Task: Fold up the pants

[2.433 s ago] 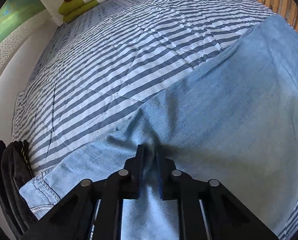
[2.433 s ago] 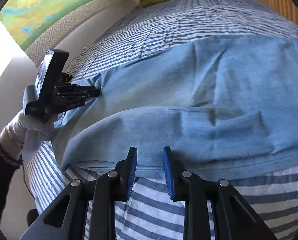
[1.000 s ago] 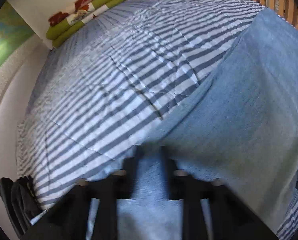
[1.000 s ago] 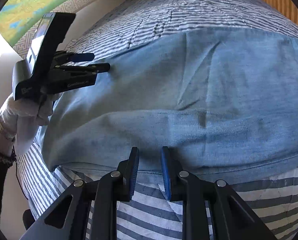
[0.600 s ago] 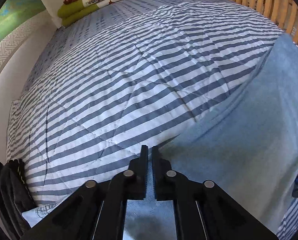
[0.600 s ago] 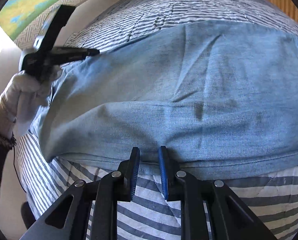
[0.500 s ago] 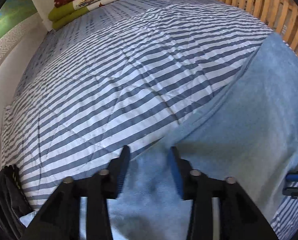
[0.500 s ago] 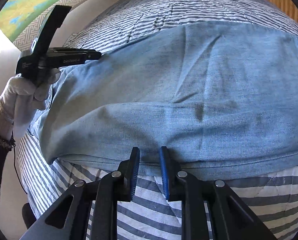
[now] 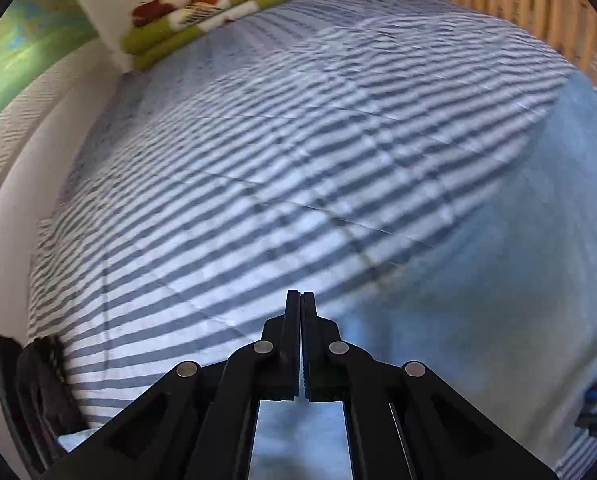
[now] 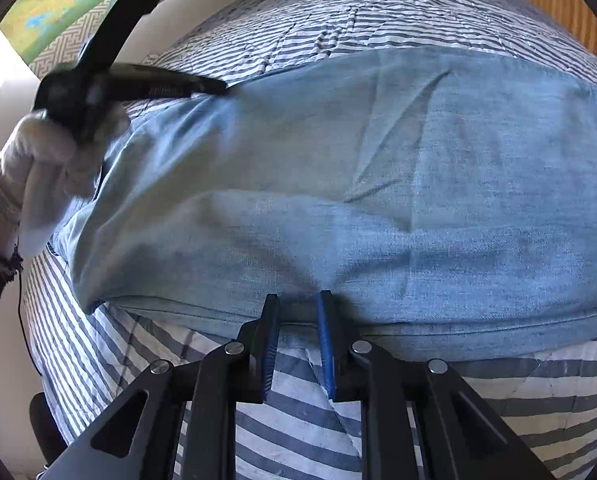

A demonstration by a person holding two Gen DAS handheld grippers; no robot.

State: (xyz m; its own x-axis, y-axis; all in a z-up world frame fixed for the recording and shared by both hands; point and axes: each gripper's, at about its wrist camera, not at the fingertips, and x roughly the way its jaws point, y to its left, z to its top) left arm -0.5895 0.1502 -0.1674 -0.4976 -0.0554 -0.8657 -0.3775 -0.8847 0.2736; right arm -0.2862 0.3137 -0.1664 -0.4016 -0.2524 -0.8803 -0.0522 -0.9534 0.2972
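Lying folded across the striped bedspread [image 10: 298, 432], the light-blue pants [image 10: 378, 200] fill the near part of the bed. The right gripper [image 10: 298, 312] is closing on their near edge; the left gripper [image 9: 300, 300], jaws together and empty, sits at their far-left edge.

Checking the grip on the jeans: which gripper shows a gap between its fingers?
The right gripper: its closing jaws stand apart, with the near edge of the jeans between them. On the left gripper the fingers are pressed together.
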